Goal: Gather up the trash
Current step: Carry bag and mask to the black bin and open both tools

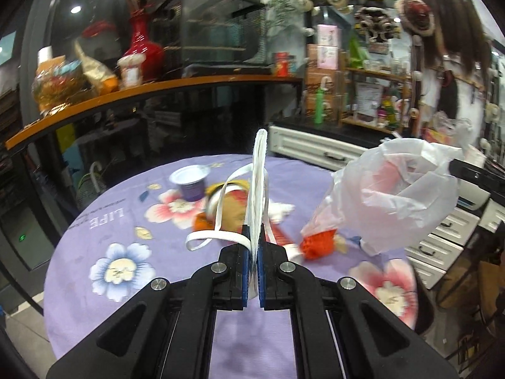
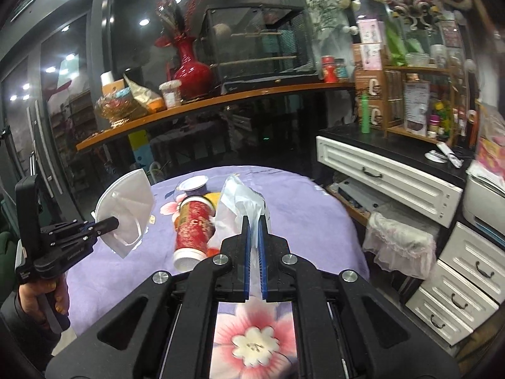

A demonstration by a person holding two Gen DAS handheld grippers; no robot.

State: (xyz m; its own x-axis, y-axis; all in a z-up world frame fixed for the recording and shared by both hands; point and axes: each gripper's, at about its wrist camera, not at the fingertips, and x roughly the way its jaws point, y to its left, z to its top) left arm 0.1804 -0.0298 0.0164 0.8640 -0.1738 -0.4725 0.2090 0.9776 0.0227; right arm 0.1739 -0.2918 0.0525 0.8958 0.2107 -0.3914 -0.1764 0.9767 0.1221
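- Behind the round counter (image 2: 315, 208), under its purple flowered cloth, a curved orange shelf (image 2: 221, 98) carried a red vase (image 2: 191, 69), a dark wire cage (image 2: 258, 44) and packets of snacks; white drawers (image 2: 388, 170) stood to the right.
- Left hand-held gripper (image 1: 254, 246): its blue pads were pressed together on a folded white face mask (image 1: 259, 183), which stood up edge-on from the jaws in its own camera, the ear loops hanging loose over the left finger.
- From the right wrist view, the same hand-held gripper (image 2: 113, 221) was raised clear of the counter at the left, the mask (image 2: 126, 211) fanned out above the cloth; a person's hand (image 2: 38, 297) held its grip.
- Right hand-held gripper (image 2: 254, 237): closed tight on the thin film of a translucent white plastic bag (image 2: 240, 202), which rose from between its pads.
- In the left wrist view, that bag (image 1: 394, 195) hung open and bunched in the air at the right, above the counter's edge.
- Still lying on the cloth were a red paper cup (image 2: 194, 227) on its side, a small purple cup (image 1: 191, 180) with a white foil top beyond it, and something orange (image 1: 317, 243), blurred, near the bag.
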